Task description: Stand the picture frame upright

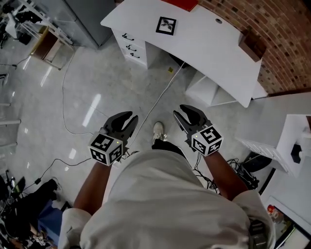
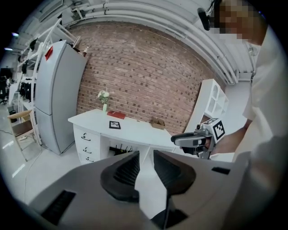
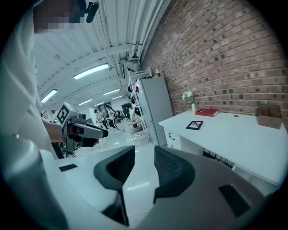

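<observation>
A small black picture frame (image 1: 165,26) lies flat on the white desk (image 1: 214,53), far ahead of both grippers. It also shows in the left gripper view as the frame (image 2: 114,125) and in the right gripper view as the frame (image 3: 194,125). My left gripper (image 1: 132,116) and right gripper (image 1: 178,111) are held at waist height over the floor, side by side, well short of the desk. In each gripper's own view, the left gripper (image 2: 146,155) and the right gripper (image 3: 144,150) stand open with nothing between the ribbed pads.
On the desk are a red book (image 1: 180,4), a brown box (image 1: 251,46) and a vase of flowers (image 2: 104,99). A grey fridge (image 2: 56,94) stands left of the desk. Cables (image 1: 155,102) cross the floor. A white shelf unit (image 1: 291,146) is at the right.
</observation>
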`<act>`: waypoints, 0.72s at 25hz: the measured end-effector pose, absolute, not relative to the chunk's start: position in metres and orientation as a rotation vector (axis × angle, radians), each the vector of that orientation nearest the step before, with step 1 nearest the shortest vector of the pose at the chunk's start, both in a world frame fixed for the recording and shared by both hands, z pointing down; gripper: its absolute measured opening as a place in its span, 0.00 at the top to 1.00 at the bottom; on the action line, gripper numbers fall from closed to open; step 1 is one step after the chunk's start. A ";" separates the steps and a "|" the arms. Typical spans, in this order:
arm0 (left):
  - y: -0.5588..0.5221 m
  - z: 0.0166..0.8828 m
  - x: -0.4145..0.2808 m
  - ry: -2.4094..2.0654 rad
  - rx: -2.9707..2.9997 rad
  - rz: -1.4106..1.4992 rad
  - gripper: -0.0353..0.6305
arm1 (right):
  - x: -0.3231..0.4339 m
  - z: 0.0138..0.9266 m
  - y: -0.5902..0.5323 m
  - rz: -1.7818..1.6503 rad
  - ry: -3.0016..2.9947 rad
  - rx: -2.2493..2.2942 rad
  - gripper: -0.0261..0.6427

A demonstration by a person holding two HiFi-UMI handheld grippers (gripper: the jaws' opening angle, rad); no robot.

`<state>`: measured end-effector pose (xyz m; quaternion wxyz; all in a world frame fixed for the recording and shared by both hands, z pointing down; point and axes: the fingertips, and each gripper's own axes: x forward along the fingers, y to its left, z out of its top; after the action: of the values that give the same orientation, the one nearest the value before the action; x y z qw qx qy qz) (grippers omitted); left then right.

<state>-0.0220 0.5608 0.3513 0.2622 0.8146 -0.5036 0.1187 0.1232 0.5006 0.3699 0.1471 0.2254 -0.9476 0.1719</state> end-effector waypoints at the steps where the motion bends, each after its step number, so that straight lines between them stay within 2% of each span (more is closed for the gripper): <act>1: 0.546 0.351 -0.022 -1.366 2.205 0.323 0.80 | 0.125 0.371 0.485 0.494 -2.727 0.656 0.79; 13: 0.424 0.354 -0.057 -1.380 2.209 0.309 0.85 | 0.100 0.385 0.373 0.551 -2.692 0.726 0.79; 18: 0.364 0.365 -0.086 -1.310 2.238 0.296 0.83 | 0.082 0.393 0.329 0.567 -2.641 0.826 0.79</act>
<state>-0.0859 0.3641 0.3655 0.2627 0.8273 -0.4842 0.1095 0.0817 0.3291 0.3934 0.1577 0.2887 -0.9233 0.1982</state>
